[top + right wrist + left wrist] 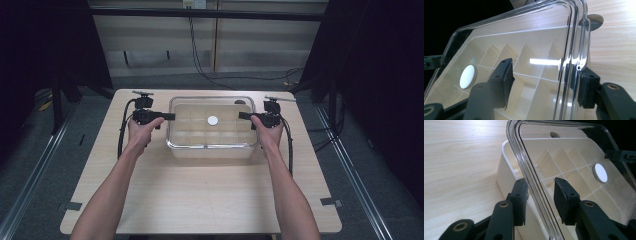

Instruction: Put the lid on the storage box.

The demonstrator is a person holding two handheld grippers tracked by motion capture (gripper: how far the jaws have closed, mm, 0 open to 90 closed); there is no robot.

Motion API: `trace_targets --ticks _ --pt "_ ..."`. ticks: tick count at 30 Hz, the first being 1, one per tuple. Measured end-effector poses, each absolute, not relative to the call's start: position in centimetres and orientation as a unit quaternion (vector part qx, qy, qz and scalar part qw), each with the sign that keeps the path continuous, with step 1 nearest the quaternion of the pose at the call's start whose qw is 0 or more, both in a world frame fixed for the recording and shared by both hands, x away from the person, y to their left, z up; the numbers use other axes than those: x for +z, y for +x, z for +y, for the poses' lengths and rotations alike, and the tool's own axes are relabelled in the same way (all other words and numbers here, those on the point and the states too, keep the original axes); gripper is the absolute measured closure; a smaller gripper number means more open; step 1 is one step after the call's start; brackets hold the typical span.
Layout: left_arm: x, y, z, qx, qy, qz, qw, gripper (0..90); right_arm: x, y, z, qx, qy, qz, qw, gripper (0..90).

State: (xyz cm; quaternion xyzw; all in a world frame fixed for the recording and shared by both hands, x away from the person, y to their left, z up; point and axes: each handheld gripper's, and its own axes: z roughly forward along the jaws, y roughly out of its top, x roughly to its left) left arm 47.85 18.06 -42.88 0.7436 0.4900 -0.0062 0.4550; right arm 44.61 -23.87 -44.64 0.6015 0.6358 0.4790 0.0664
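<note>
Two black two-jaw tools meet a box from opposite ends on a pale wood-grain table (pixel 200 195). The box is a cream plastic organiser box (pixel 210 150) with a grid of dividers inside, and it sits toward the far edge of the table, about midway between the left and right edges. Over it lies a clear, rounded-corner plastic lid (pixel 210 102) carrying a small white round disc (pixel 213 120) near its middle.

The left tool (pixel 170 116), held in the person's left hand (pixel 142 131), reaches in from the left side of the table to the lid's left edge. In the left gripper view the left tool's jaws stand apart with the lid's clear rim running between them: one jaw is outside the rim beside the cream wall, the other over the lid's top face. I cannot tell whether the pads press on the rim, and a gap shows on the inner side.

The right tool (pixel 244 115), held in the right hand (pixel 267 131), comes in from the right side to the lid's right edge. In the right gripper view its jaws also straddle the rim, parted, with one seen through the lid and the other outside it. The outer pad looks to be just at the rim; firm contact is unclear.

In both gripper views the lid appears tilted against the box's dividers, and the other tool's tip shows at the far rim.
</note>
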Motion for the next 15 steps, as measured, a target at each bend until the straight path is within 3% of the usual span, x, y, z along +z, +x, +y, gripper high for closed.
trace_targets --ticks 15 --pt "-43.25 47.81 17.91 -0.012 0.734 0.494 0.465 63.1 -44.28 44.27 -23.55 0.467 0.595 0.646 0.105 34.9"
